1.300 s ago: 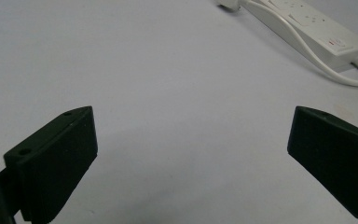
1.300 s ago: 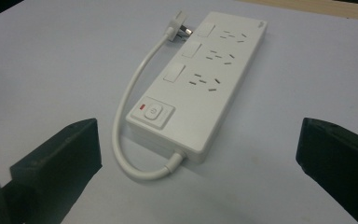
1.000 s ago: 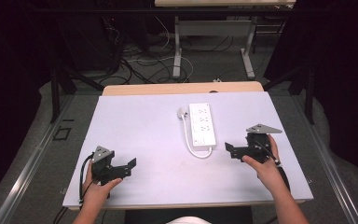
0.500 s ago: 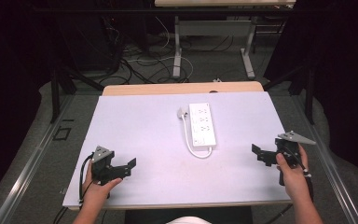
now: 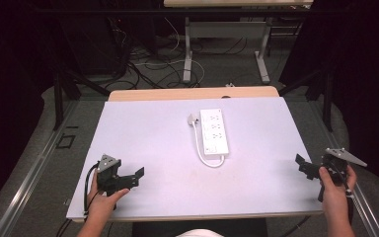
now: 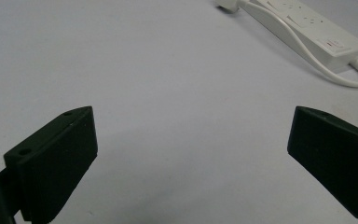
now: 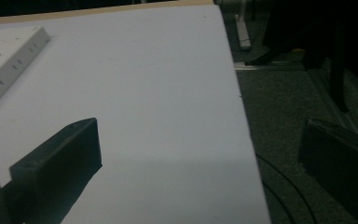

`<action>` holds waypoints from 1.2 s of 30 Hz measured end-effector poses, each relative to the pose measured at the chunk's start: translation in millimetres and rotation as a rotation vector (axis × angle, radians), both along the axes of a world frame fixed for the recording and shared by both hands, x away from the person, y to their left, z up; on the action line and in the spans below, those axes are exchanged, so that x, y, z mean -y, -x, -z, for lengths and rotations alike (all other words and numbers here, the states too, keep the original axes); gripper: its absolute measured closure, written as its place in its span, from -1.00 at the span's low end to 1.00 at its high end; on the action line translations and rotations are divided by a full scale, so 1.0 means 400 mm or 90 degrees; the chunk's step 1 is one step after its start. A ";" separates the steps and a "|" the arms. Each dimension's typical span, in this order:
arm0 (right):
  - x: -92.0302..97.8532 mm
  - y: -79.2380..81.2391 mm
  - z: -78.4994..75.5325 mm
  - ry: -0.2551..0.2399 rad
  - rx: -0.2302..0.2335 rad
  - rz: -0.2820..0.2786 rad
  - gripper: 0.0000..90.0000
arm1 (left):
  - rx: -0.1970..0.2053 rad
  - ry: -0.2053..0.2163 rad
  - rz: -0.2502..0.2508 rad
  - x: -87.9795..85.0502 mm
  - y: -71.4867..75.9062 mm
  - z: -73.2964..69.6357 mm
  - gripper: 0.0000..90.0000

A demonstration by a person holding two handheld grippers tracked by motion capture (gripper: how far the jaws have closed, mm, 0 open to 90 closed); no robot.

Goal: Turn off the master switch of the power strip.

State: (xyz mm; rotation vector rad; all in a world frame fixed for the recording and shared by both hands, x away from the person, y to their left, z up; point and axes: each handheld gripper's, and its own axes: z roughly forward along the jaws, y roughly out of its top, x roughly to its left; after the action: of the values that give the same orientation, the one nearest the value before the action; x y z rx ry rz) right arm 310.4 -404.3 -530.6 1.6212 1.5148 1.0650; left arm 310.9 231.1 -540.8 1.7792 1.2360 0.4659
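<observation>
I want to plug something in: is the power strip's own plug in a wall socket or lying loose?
Loose. The plug lies on the table beside the power strip, its cord looping back to the strip.

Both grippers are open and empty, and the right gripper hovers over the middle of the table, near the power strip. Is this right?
Not quite. The right gripper is at the table's right edge, far from the power strip, as the high view shows; in the right gripper view one of its jaws hangs over the floor. The rest holds: both it and the left gripper are open and empty.
</observation>
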 end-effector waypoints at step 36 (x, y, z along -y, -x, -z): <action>0.118 0.044 0.075 0.031 -0.049 0.055 -1.00 | -0.001 -0.002 0.001 -0.002 -0.001 0.000 -0.96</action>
State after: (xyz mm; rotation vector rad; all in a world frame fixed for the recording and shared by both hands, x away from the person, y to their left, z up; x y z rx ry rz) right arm 292.8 -451.6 -560.7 1.6952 1.4931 0.9219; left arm 311.3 231.9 -540.9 1.7829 1.2349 0.4655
